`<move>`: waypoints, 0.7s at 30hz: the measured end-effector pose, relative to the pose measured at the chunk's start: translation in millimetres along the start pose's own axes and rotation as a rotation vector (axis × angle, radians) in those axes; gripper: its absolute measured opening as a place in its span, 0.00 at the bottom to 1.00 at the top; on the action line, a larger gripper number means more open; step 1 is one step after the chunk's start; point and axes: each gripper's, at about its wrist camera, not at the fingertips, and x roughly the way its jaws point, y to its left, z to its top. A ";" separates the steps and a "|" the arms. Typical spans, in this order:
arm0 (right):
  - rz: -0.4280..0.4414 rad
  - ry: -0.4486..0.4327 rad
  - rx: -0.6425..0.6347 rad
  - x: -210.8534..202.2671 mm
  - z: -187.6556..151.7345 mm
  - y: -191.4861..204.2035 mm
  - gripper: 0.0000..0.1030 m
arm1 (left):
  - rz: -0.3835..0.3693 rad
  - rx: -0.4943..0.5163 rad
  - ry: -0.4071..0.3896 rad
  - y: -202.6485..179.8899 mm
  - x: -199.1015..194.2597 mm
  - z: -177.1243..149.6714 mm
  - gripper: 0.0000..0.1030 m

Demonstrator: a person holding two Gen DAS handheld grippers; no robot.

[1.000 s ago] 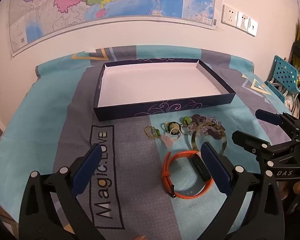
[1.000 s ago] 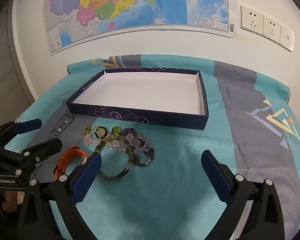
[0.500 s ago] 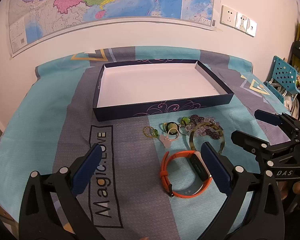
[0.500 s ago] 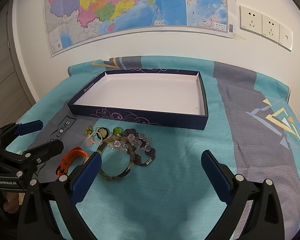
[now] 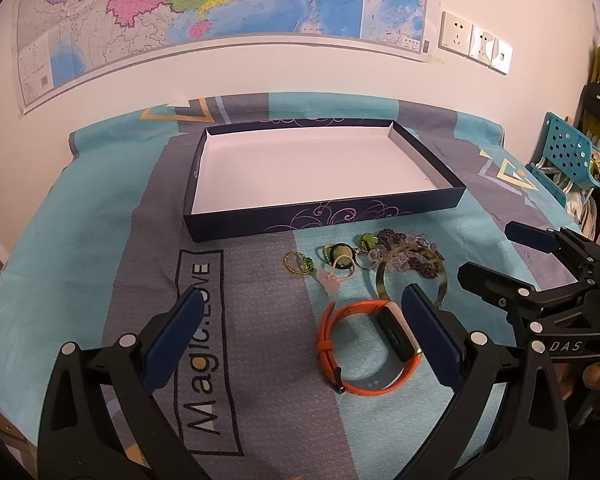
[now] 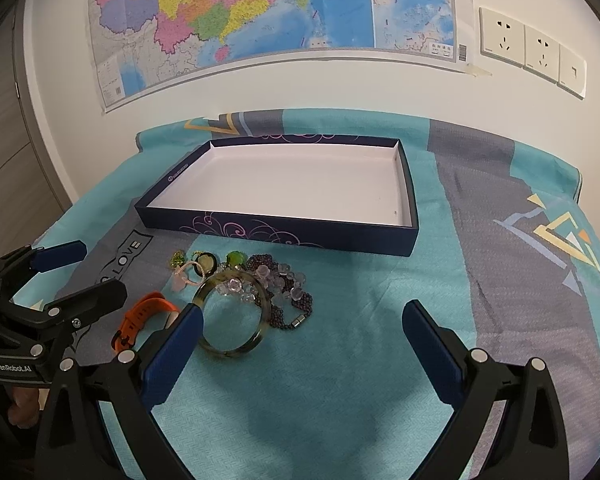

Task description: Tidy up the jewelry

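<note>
Orange watch strap (image 5: 364,348), horn-toned bangle (image 6: 231,314), purple bead bracelet (image 6: 290,298) and small rings (image 5: 298,263) all lie on the cloth just before the navy box (image 5: 324,216), which holds nothing yet. Left tool (image 5: 300,336) and right tool (image 6: 302,346) hover wide apart, holding nothing. Cloth reads "Magic.LOVE" (image 5: 204,352); right tool shows "DAS".

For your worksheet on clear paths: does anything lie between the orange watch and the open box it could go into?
Partly. The small rings lie between the orange watch and the box; lifted over them, nothing blocks it.
</note>
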 end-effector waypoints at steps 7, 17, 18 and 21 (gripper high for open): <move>0.005 0.004 0.002 1.4 -0.9 -0.5 0.94 | 0.000 0.002 -0.002 -0.8 0.2 -1.6 0.94; 0.008 0.005 0.008 1.7 -0.3 -1.0 0.94 | 0.001 0.001 -0.002 -1.0 0.3 -2.0 0.94; 0.007 0.005 0.007 1.8 -0.5 -1.3 0.94 | 0.000 0.001 -0.002 -1.1 0.4 -2.0 0.94; 0.010 0.005 0.005 1.9 -1.1 -0.8 0.94 | 0.000 0.003 -0.002 -1.2 0.2 -2.0 0.94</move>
